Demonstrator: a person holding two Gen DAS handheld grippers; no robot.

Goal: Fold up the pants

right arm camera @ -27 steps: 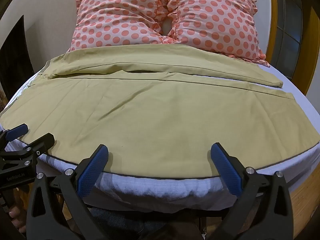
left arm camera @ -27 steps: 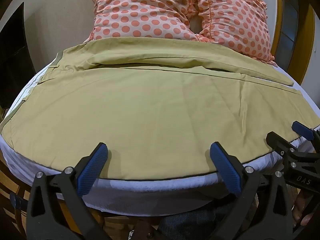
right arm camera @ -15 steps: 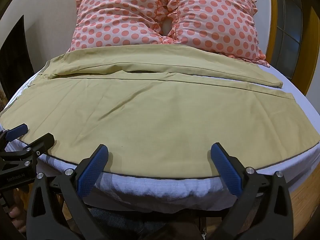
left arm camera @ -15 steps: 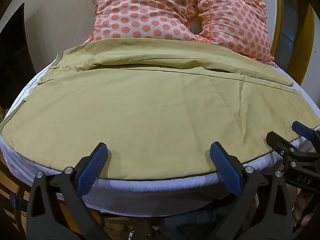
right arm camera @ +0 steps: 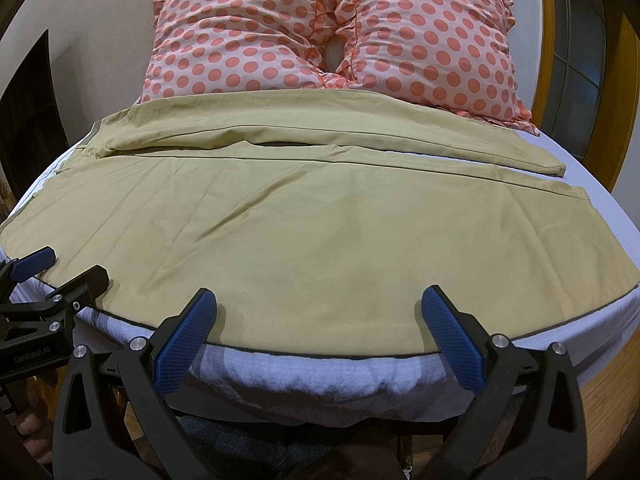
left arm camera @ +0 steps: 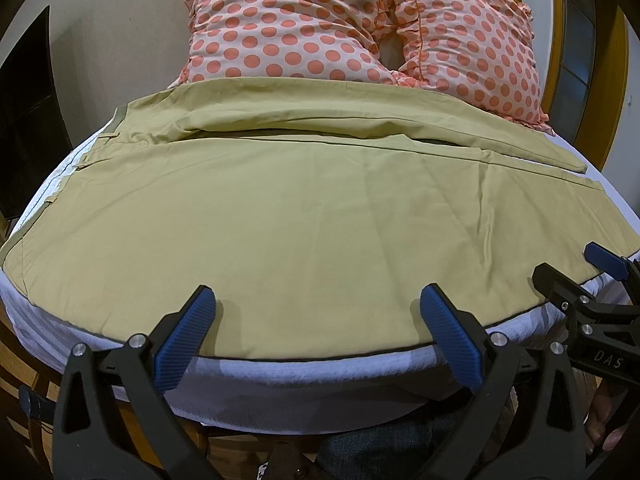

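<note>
Khaki pants (left arm camera: 304, 216) lie spread flat across the bed, waistband at the left, leg hems at the right; they also show in the right wrist view (right arm camera: 312, 224). One leg lies near me, the other behind it by the pillows. My left gripper (left arm camera: 318, 304) is open and empty, hovering at the pants' near edge. My right gripper (right arm camera: 318, 304) is open and empty at the same edge, further right. Each gripper shows in the other's view: the right one (left arm camera: 576, 266) and the left one (right arm camera: 66, 268).
Two polka-dot pillows (right arm camera: 332, 28) lean at the head of the bed. The white mattress sheet (right arm camera: 304, 380) shows along the near edge. A wooden door frame (right arm camera: 544, 40) stands at the right, a dark opening (left arm camera: 24, 120) at the left.
</note>
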